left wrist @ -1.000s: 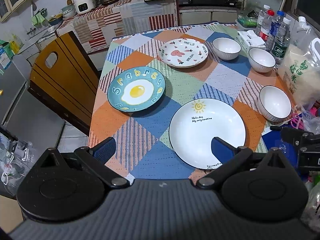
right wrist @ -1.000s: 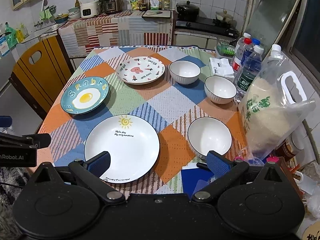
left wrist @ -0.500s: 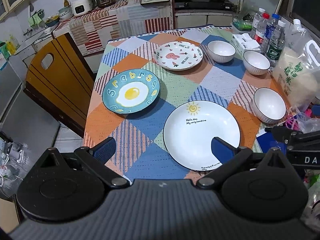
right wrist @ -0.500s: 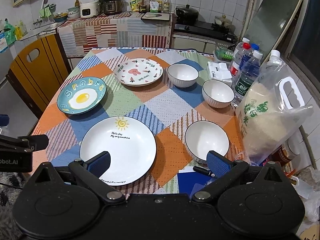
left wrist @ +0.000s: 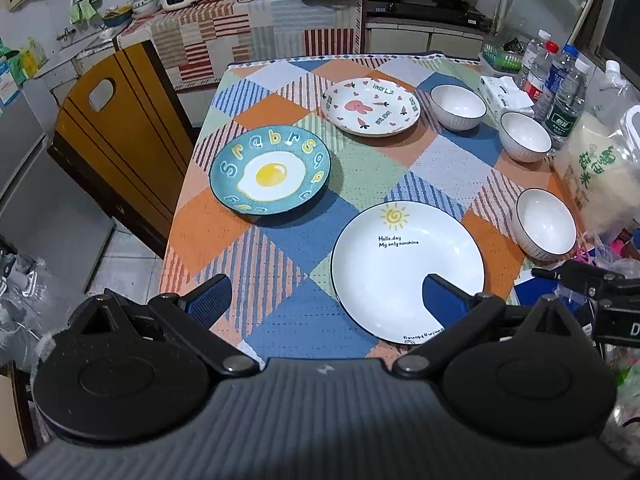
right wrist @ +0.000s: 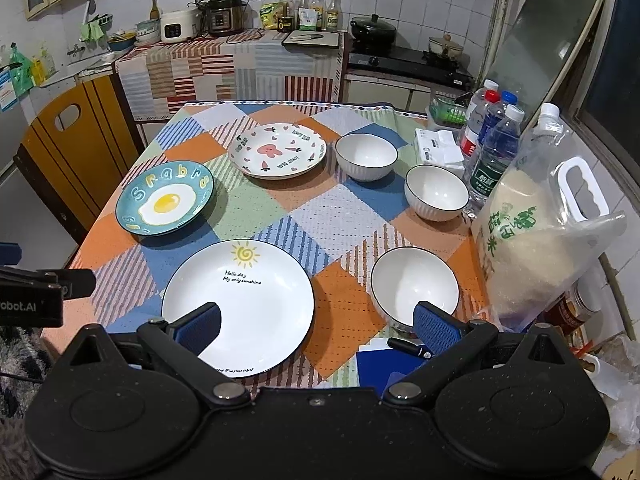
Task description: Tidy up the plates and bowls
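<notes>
Three plates lie on the patchwork tablecloth: a white sun plate nearest, a blue fried-egg plate to its left, and a white rabbit plate further back. Three white bowls stand along the right: near, middle, far. My left gripper is open and empty above the table's near edge, left of the sun plate. My right gripper is open and empty above the near edge, between sun plate and near bowl.
A bag of rice, water bottles and a tissue pack crowd the table's right side. A blue notebook and pen lie at the near right corner. A wooden chair stands at the left. A kitchen counter is behind.
Both grippers have drawn back and risen slightly, so the table looks a little farther away. The plates and bowls have not moved.
</notes>
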### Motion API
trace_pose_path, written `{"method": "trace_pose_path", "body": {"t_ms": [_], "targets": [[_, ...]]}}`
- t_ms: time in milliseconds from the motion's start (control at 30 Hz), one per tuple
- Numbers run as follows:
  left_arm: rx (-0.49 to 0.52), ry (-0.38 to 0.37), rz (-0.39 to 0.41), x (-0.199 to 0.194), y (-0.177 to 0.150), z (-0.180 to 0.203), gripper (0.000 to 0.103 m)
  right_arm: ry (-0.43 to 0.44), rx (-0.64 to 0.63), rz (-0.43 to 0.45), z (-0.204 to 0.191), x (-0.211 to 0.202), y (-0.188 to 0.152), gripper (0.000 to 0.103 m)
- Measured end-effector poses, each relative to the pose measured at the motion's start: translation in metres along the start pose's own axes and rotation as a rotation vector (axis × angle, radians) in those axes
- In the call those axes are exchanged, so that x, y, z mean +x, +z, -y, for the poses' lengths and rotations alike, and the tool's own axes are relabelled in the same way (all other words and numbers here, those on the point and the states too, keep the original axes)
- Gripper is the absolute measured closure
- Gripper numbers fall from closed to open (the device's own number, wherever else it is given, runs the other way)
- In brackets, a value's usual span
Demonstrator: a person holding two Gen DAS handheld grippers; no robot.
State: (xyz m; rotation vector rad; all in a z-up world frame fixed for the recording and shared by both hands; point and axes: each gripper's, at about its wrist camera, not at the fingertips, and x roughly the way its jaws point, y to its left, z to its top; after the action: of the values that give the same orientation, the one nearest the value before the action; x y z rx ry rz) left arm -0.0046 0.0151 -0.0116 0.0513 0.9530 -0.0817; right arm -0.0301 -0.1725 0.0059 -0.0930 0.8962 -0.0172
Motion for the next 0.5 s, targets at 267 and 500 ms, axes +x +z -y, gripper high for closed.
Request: {"method": "trace_pose_path", "body": {"t_ms": [267, 500], "targets": [[0.014, 0.016, 0.001, -0.0018, -0.0005, -0.0001, 0.000, -0.008, 0.007, 0.008, 0.0017, -0.0010, -0.0014, 0.000], [0.018, 0.018, 0.009, -0.0038, -0.0008, -0.0013, 0.002, -0.010, 0.009, 0.009, 0.0025, -0.0006, -0.0014, 0.000]]}}
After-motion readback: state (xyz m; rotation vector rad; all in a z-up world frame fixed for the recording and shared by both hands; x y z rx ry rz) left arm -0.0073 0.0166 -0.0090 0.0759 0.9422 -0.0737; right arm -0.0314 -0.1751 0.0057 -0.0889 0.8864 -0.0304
